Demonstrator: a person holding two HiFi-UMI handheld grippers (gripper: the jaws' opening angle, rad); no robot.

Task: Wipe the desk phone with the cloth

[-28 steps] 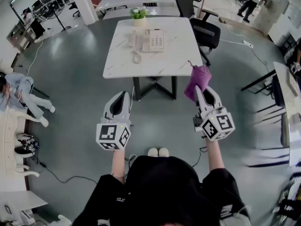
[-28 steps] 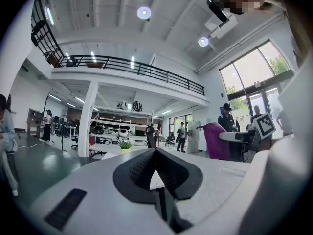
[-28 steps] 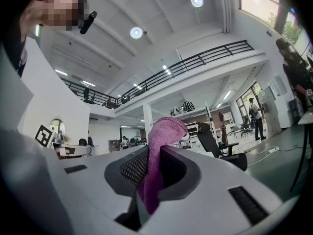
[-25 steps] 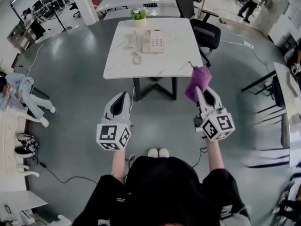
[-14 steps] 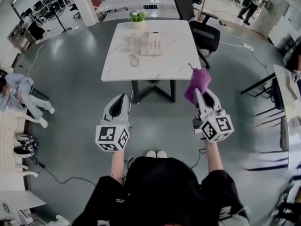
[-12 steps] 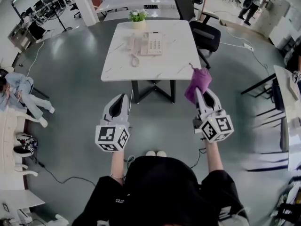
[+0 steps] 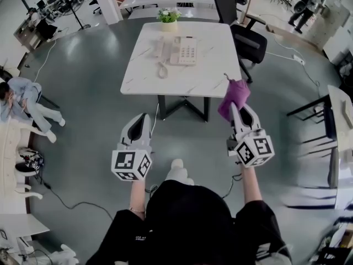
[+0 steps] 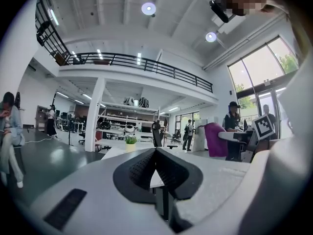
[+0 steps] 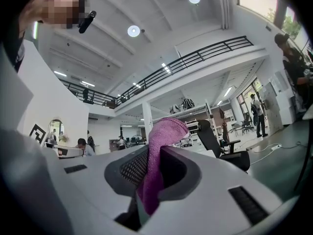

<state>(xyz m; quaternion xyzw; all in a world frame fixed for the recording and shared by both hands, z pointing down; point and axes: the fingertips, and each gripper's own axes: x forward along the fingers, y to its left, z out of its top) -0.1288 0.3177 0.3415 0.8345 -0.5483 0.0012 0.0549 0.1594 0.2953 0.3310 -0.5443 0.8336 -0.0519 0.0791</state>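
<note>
A cream desk phone [image 7: 177,51] with a coiled cord lies on the white marble-top table [image 7: 209,76] ahead of me. My right gripper [image 7: 234,107] is shut on a purple cloth [image 7: 234,97], which bunches up past its tips; in the right gripper view the cloth [image 9: 157,153] is pinched between the jaws. My left gripper [image 7: 141,119] is shut with nothing in it, its tips meeting in the left gripper view [image 8: 155,155]. Both grippers hang over the floor, short of the table's near edge.
A small potted plant [image 7: 169,16] stands at the table's far edge. A black office chair [image 7: 242,32] sits at the table's right rear. A person [image 7: 22,101] sits at the left. A dark desk [image 7: 325,109] stands at the right, and cables run over the grey floor.
The view has shifted toward the table, which now sits slightly lower and nearer. One of my feet has stepped forward. Both grippers keep their pose, the cloth still held.
</note>
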